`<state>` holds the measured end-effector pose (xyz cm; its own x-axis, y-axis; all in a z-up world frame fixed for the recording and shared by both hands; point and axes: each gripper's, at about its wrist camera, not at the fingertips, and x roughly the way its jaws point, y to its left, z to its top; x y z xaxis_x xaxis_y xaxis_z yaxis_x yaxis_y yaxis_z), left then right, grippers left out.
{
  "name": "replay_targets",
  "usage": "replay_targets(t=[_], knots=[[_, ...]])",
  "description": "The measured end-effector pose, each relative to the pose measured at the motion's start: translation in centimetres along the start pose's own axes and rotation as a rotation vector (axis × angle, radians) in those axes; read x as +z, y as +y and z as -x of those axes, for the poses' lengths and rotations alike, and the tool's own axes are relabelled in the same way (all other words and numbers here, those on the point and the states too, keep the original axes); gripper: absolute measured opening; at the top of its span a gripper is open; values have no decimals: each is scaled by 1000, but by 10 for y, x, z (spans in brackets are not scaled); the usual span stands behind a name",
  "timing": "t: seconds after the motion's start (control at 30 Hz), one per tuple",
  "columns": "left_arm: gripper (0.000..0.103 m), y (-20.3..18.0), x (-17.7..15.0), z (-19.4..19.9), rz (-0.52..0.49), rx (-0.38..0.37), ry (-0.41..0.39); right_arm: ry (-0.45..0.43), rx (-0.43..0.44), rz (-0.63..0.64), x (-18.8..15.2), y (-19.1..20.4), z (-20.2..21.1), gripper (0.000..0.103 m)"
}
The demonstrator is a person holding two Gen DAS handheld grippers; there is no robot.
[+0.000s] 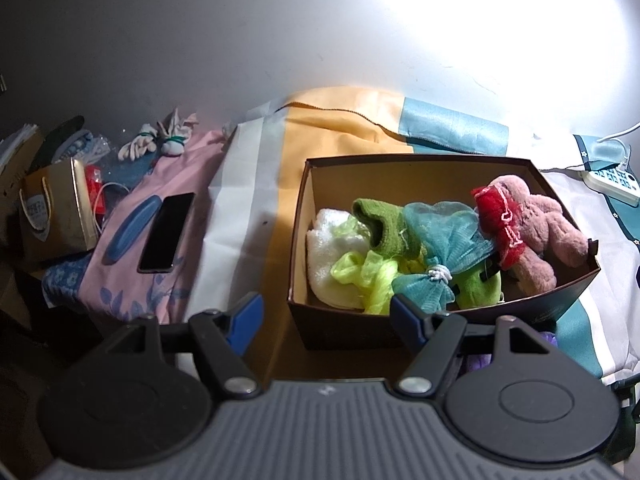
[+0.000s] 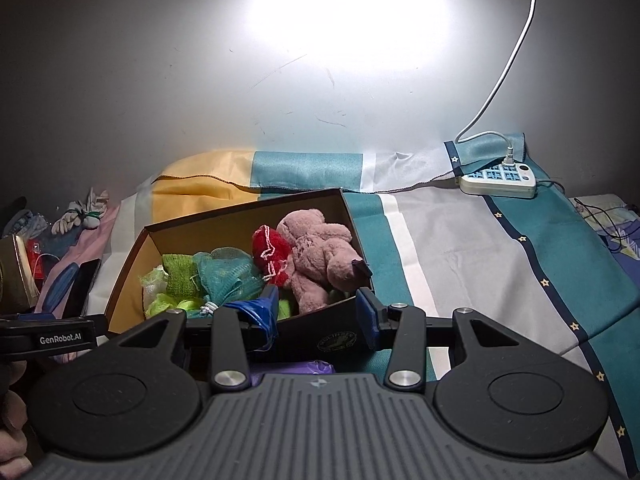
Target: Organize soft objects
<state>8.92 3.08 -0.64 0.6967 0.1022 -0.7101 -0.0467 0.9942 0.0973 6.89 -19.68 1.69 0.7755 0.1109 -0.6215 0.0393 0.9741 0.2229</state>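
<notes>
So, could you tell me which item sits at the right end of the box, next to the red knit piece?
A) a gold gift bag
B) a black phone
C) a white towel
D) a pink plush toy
D: the pink plush toy lies at the right end of the box, touching the red knit piece; the white towel is at the left end, and the phone lies outside.

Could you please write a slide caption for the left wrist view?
Open left gripper hovers before a cardboard box holding a pink plush toy, teal mesh pouf and white towel.
</notes>
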Motion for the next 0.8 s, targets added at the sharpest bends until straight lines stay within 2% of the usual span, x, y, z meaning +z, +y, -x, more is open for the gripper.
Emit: replay_targets(t=[0.23, 0.53, 0.8], knots=[[73, -3, -2, -8, -5, -10, 35, 8, -24, 8, -5, 1, -2, 26], [73, -6, -2, -12, -10, -15, 38, 5, -53, -7, -6, -2, -3, 26], [73, -6, -2, -16, -14, -13, 38, -13, -39, -2, -4, 0, -3, 27]])
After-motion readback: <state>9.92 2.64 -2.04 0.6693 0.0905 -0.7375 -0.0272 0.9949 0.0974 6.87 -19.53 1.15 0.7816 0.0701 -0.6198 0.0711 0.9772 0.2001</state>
